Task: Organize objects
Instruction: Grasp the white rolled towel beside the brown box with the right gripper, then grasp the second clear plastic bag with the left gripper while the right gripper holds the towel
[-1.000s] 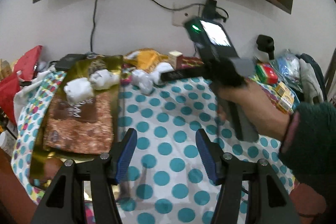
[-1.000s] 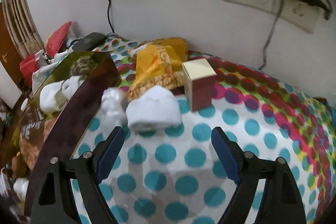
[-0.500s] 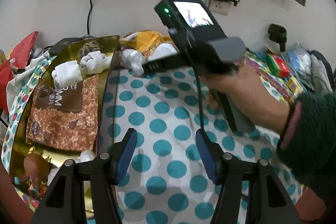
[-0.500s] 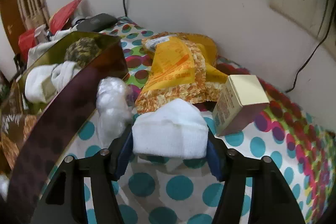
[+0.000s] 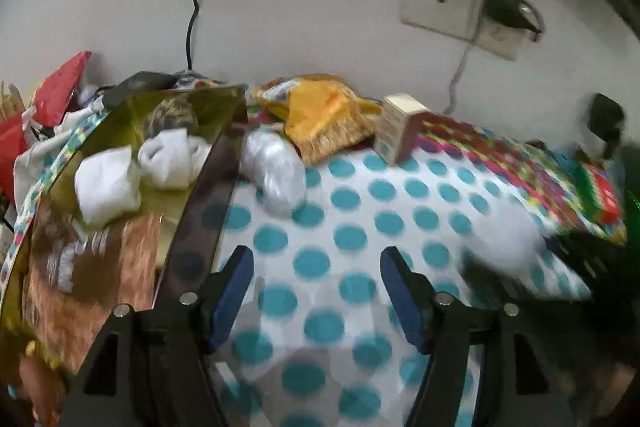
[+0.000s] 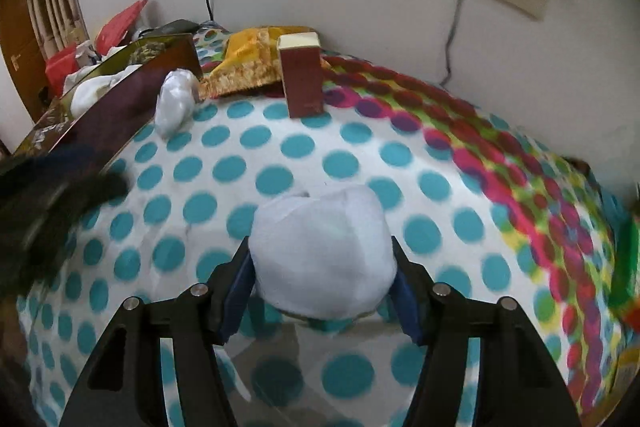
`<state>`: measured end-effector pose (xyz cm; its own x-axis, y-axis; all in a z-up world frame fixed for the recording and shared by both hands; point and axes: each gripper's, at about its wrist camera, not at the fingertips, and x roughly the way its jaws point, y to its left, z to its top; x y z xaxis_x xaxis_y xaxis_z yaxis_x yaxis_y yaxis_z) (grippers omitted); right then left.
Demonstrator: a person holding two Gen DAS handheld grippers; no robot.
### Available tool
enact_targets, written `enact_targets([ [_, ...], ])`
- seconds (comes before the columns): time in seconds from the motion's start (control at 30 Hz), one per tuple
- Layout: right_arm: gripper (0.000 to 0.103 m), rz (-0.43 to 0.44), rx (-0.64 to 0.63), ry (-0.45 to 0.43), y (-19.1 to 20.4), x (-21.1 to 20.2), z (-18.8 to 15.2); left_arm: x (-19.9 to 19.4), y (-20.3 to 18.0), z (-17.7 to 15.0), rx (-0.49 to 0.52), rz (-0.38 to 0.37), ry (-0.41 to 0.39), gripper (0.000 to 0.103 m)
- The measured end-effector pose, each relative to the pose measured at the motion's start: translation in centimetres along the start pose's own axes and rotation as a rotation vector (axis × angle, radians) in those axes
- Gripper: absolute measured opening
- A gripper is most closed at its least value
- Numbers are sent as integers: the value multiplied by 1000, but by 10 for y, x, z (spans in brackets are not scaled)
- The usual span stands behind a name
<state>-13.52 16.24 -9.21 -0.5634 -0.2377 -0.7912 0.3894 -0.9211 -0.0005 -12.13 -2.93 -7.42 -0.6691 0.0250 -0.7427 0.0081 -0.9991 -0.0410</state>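
Centrally, right gripper (image 6: 322,287) jaws clamp a white rolled cloth bundle (image 6: 322,251); left gripper (image 5: 316,291) jaws wide apart, holding nothing, above the polka-dot table (image 5: 348,203).

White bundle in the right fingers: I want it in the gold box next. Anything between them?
Mostly bare dotted cloth. The box's dark side wall must be cleared, and a plastic-wrapped lump leans against it.
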Motion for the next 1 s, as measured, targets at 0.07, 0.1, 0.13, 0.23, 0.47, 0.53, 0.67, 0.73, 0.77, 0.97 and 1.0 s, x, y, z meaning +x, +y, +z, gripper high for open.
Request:
enact_targets([
  [0.07,59,-2,-13,2,0,-4,-5,15,0,12,-14,38,15,69],
  [0.1,60,3,-17,0,2,-4,-6,25,2,20,-24,60,27,69],
  [0.13,60,8,-17,0,3,-3,-4,31,3,26,-21,86,25,69],
  [0.23,61,26,-9,-1,3,-1,-2,47,2,41,-7,110,28,70],
  [0.47,61,87,51,-16,-12,-5,-5,58,-23,37,70,105,47,70],
  [0.53,61,91,54,-17,-12,-5,-5,64,-27,35,68,167,41,70],
  [0.67,63,85,45,-13,-12,-4,-5,70,-20,40,-11,212,49,70],
  [0.73,63,86,44,-13,-12,-4,-5,77,-13,42,-67,234,69,70],
  [0.77,64,86,44,-13,-11,-4,-5,79,-9,43,-87,223,78,70],
  [0.97,71,56,3,1,-3,-4,-5,88,0,50,-151,173,62,70],
  [1.0,72,48,-11,6,0,-3,-5,88,1,50,-161,162,60,68],
])
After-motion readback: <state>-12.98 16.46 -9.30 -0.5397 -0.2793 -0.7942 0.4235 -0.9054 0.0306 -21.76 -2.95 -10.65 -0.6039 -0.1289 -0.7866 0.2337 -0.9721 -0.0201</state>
